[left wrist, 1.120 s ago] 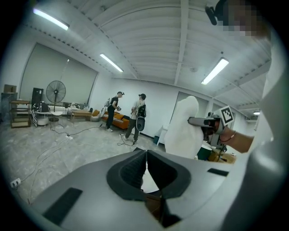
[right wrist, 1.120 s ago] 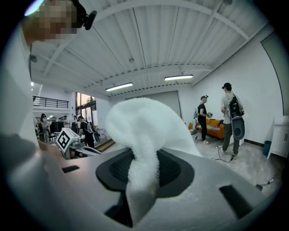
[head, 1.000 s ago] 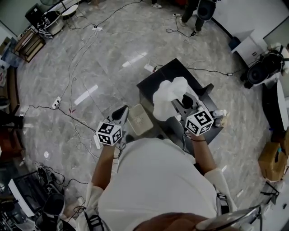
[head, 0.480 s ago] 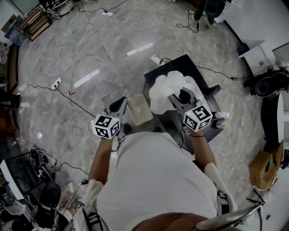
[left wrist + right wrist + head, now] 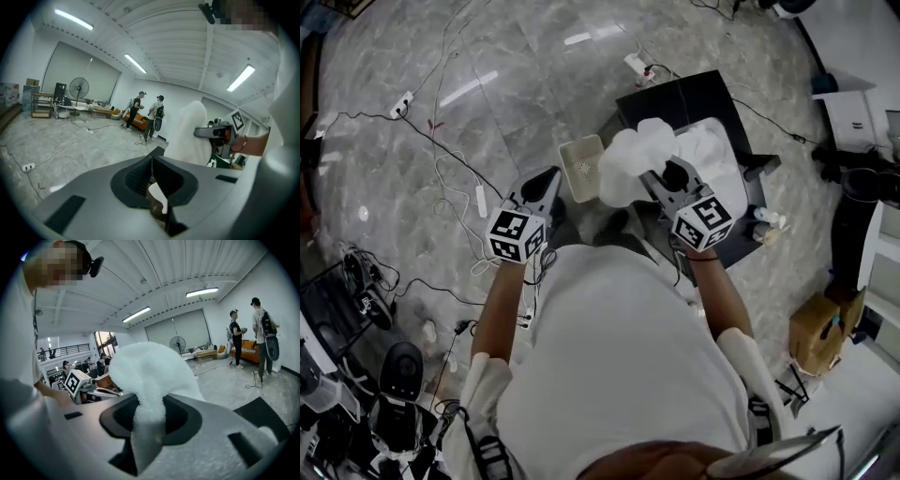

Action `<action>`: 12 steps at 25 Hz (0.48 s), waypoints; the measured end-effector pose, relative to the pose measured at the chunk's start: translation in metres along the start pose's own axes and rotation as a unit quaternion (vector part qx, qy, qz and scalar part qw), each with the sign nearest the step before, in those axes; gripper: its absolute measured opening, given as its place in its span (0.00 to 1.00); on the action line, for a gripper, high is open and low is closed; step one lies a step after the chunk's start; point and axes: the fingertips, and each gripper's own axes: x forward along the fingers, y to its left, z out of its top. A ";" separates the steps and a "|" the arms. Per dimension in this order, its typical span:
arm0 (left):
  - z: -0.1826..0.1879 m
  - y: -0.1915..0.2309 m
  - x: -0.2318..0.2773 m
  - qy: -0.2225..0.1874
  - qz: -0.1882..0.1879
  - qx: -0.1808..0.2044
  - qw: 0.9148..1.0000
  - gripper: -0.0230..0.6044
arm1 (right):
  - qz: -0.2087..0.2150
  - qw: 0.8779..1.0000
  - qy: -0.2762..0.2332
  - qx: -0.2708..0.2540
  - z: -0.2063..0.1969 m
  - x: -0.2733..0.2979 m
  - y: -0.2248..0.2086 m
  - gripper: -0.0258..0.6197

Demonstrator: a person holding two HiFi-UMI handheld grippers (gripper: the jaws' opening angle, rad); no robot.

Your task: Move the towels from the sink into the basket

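My right gripper [image 5: 654, 180] is shut on a fluffy white towel [image 5: 633, 157], which it holds up in the air between the black sink stand [image 5: 675, 94] and the small beige basket [image 5: 583, 167]. In the right gripper view the towel [image 5: 150, 369] bulges out from between the jaws of the right gripper [image 5: 149, 411]. More white towels [image 5: 717, 159] lie in the sink. My left gripper [image 5: 540, 187] hovers left of the basket with its jaws together and nothing in them. Its own view shows the left gripper [image 5: 151, 161] pointing across the room, with the held towel [image 5: 187, 133] at right.
Cables and power strips [image 5: 481, 200] trail over the marble floor to the left. Bottles [image 5: 766, 221] stand at the sink stand's right edge, and a cardboard box [image 5: 818, 330] sits further right. Two people [image 5: 149, 115] stand far off by a fan [image 5: 78, 89].
My right gripper has carried the towel a little leftward, closer to the basket. The head camera has shifted, so the whole scene sits higher in the view. My left gripper stays beside the basket.
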 end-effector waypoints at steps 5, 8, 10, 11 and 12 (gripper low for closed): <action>-0.036 0.035 0.017 0.026 -0.005 -0.011 1.000 0.06 | -0.001 0.999 0.044 0.020 -0.071 0.052 -0.008 0.23; -0.062 0.061 0.033 0.036 -0.008 -0.018 0.999 0.06 | -0.016 0.997 0.068 0.023 -0.122 0.085 -0.021 0.23; -0.088 0.075 0.046 0.050 -0.010 -0.021 0.998 0.06 | -0.031 0.995 0.087 0.029 -0.162 0.105 -0.032 0.23; -0.104 0.081 0.053 0.060 -0.011 -0.023 0.998 0.06 | -0.038 0.994 0.098 0.032 -0.183 0.113 -0.038 0.23; -0.120 0.086 0.059 0.071 -0.013 -0.027 0.997 0.06 | -0.045 0.992 0.109 0.036 -0.204 0.120 -0.043 0.23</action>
